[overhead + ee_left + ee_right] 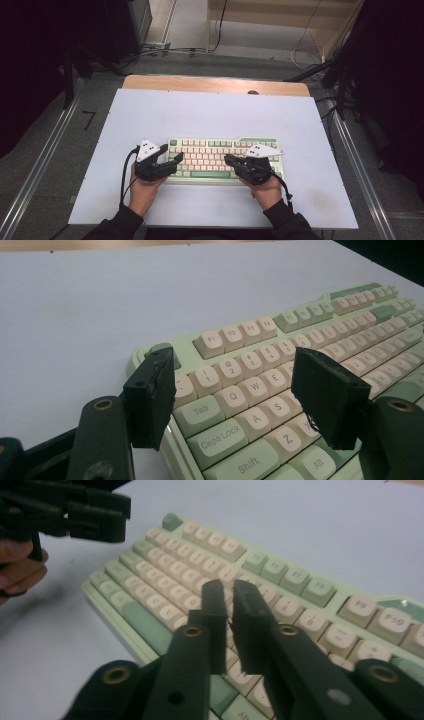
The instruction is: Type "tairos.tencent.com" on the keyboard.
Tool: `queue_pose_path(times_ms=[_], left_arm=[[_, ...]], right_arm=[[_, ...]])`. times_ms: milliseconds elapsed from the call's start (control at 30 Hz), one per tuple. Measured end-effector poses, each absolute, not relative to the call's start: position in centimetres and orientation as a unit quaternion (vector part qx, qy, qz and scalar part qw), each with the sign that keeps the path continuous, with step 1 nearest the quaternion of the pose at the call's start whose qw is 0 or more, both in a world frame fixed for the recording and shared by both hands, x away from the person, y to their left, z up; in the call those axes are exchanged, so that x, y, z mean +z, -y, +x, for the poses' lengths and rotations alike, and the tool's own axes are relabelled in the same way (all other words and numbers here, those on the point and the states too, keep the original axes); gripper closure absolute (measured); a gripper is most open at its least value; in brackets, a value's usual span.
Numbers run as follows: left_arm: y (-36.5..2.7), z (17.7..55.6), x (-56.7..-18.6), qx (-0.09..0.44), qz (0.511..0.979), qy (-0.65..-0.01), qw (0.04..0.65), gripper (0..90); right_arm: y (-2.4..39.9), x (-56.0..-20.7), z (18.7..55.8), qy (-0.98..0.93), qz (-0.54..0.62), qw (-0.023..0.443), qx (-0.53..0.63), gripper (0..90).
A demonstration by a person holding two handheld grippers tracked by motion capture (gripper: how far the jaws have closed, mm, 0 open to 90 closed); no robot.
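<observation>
Your keyboard point(223, 158) lies lengthwise across the near middle of the surface point(150, 110), and your right gripper point(227, 597), jaws clenched on nothing, hangs over its centre keys, while your left gripper point(235, 390) hovers released over its left end.

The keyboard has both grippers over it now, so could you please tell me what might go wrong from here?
1. The right gripper, its jaws shut, points down at the middle keys of the keyboard; its blunt tip may press two neighbouring keys at once.
2. The left gripper stands open astride the Q, W, A and S keys; lowering it could hit unwanted keys.
3. The keyboard lies loose on the white table, so a slanted push might slide it.
</observation>
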State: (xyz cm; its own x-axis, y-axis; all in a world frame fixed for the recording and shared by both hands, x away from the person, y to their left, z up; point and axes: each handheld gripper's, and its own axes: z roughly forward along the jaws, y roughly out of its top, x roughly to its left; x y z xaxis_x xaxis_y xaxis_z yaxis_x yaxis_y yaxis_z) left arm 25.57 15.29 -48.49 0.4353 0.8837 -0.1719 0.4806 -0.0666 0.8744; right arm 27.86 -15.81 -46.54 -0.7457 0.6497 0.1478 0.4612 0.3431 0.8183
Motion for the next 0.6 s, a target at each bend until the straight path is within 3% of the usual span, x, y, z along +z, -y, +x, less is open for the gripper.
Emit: queue_pose_path(times_ms=[600], left_arm=[[-15.3,25.6,-48.5,0.21,0.7,-0.489,0.476,34.7]], right_arm=[[14.6,-48.6,28.3,-0.833,0.343,0.093,0.424,87.3]])
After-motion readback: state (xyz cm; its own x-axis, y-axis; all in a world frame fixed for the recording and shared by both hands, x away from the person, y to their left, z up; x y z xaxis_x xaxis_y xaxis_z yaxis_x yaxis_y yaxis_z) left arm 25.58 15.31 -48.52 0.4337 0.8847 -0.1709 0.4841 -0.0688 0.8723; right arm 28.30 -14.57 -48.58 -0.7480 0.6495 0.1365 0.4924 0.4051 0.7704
